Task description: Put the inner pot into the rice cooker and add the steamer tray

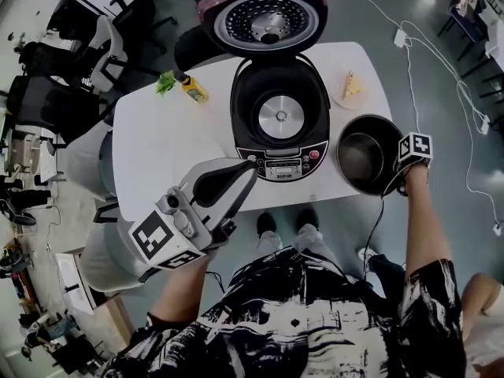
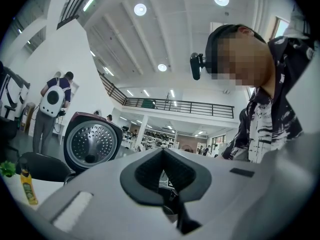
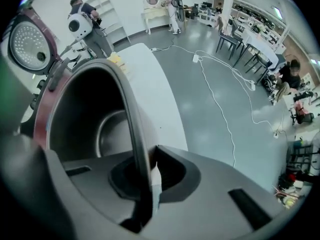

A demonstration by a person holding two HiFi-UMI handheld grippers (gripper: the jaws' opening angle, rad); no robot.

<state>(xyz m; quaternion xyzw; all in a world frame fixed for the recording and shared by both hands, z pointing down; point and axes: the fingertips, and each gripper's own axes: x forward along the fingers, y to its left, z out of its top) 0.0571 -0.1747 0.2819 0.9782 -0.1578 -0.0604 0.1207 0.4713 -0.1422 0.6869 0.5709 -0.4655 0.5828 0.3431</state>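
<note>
1. Right gripper [image 1: 399,169] points down and is clamped on the inner pot [image 1: 361,157]. The right gripper view shows the jaws [image 3: 150,168] pinching the pot's rim, one pad inside the wall and one outside.
2. The inner pot [image 3: 90,119] is at the near right corner of the table [image 1: 173,132], just right of the rice cooker [image 1: 240,109] and not in it. It is upright with the mouth up and dark inside. Can't tell whether it sits on the table or is lifted off it.
3. The rice cooker is mid-table with its lid [image 1: 264,18] swung fully open and back. The cavity holds only the round heating plate [image 1: 281,117]. The control panel [image 1: 282,165] faces the person.
4. Left gripper [image 1: 250,166] is held level over the near left part of the table, with its tip close to the cooker's front left corner. In its own view the jaws [image 2: 162,156] are together with nothing between them, and the open lid [image 2: 90,144] stands ahead to the left.
5. Also on the table:
   - A small yellow bottle [image 1: 193,90] with a green sprig [image 1: 165,81] stands at the far left of the cooker. It also shows in the left gripper view [image 2: 28,186].
   - A pale plate [image 1: 339,98] with something yellowish on it sits at the far right, well apart from the pot.
6. A white cable [image 1: 441,61] runs across the grey floor to the right of the table.
</note>
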